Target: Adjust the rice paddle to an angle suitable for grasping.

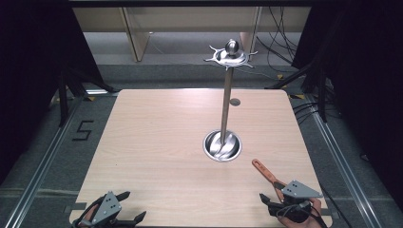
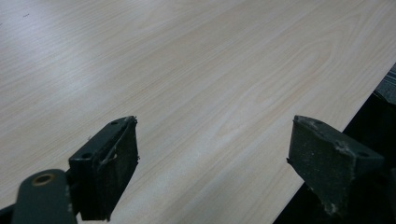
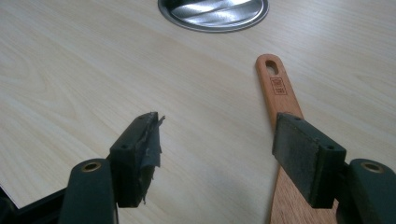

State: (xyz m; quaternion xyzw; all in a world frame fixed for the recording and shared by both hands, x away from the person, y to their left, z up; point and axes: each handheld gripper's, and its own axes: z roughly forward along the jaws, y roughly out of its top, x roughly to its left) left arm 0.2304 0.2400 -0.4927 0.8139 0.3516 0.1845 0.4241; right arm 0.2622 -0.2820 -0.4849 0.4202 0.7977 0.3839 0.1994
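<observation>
The right gripper (image 3: 217, 144) has its jaws spread; the wooden spatula (image 3: 276, 93) lies on the desk (image 3: 70, 70) under its right-hand jaw. Probably light, stiff; best gripped mid-handle.

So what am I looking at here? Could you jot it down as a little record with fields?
Surface: pale wooden table
Centre: metal stand with a round base, upright pole and hook ring on top
Utensil: wooden spatula lying flat near the right front edge
Right gripper: jaws open, one jaw over the spatula, not gripping it
Left gripper: jaws open, nothing between them, at the left front edge
</observation>
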